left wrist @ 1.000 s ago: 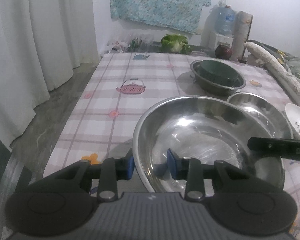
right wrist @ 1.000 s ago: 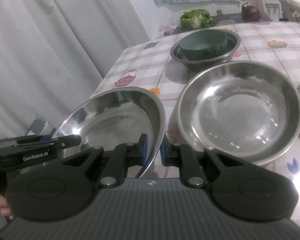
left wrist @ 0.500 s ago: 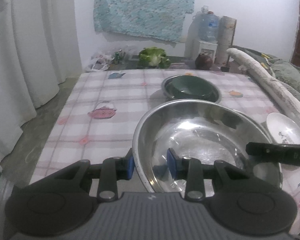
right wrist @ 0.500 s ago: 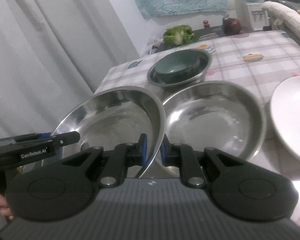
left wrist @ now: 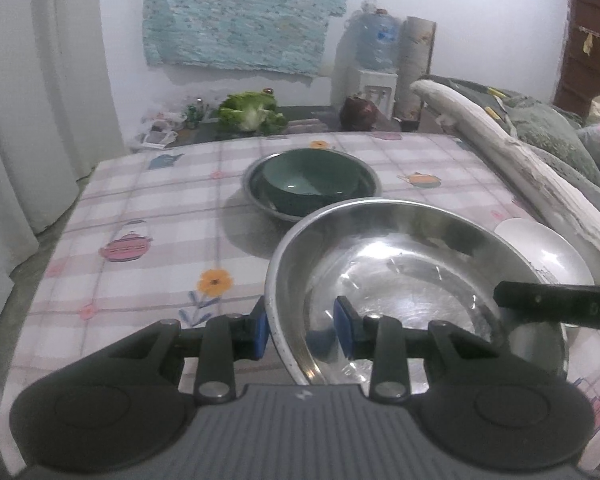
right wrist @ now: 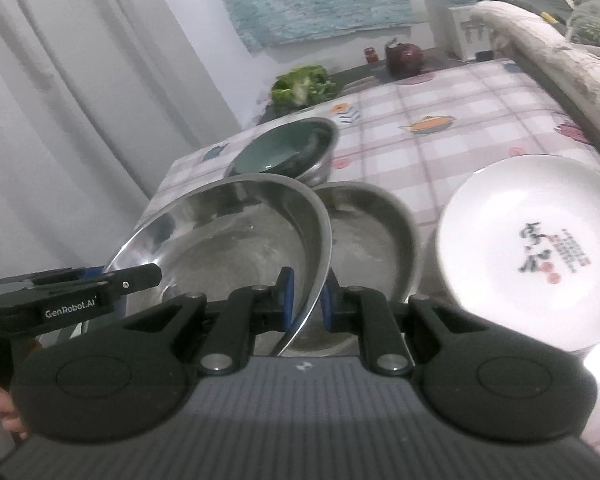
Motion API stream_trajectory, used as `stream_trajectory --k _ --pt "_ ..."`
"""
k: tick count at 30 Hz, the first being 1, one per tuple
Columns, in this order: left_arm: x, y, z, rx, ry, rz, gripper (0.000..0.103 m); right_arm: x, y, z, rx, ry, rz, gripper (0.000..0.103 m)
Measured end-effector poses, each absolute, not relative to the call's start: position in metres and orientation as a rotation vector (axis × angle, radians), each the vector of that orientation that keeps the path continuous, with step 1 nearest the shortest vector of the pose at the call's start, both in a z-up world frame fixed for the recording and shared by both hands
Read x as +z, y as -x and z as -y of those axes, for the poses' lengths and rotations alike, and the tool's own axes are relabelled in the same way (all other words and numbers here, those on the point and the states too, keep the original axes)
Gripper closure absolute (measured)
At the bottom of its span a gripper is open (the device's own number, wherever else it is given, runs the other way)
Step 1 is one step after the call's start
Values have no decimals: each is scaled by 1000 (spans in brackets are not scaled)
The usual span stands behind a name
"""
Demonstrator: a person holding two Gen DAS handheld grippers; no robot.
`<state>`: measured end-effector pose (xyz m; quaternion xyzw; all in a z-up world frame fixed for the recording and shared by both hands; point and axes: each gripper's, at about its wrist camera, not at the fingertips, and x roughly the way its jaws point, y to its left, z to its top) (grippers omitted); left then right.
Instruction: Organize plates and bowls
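Both grippers hold one large steel bowl (left wrist: 412, 264) above the table. My left gripper (left wrist: 302, 326) is shut on its near left rim. My right gripper (right wrist: 306, 300) is shut on its right rim; the bowl (right wrist: 228, 240) fills the left of the right wrist view. A second steel bowl (right wrist: 372, 232) sits on the table behind and right of it. A white plate (right wrist: 532, 248) with printed characters lies further right. A dark green bowl (left wrist: 310, 184) sits inside a steel bowl (left wrist: 256, 196) at the table's far middle.
The table has a checked cloth (left wrist: 148, 216). White curtains (left wrist: 40, 100) hang at the left. A cabbage (left wrist: 250, 114), a dark round object (left wrist: 358, 114) and a water dispenser (left wrist: 370, 64) stand behind the table. Rolled bedding (left wrist: 512, 152) lies along the right edge.
Both grippers have carried the large steel bowl up and to the right, partly over the second steel bowl. The white plate has come closer in the right wrist view.
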<state>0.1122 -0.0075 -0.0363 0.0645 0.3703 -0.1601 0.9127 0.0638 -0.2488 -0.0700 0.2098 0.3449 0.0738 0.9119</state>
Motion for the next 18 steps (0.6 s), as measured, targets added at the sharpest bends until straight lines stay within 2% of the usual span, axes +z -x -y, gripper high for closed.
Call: stream_trajectory --k 18 --pt "-75 -144 45 -370 -179 -867 68 -100 -87 282 78 -456 -775 88"
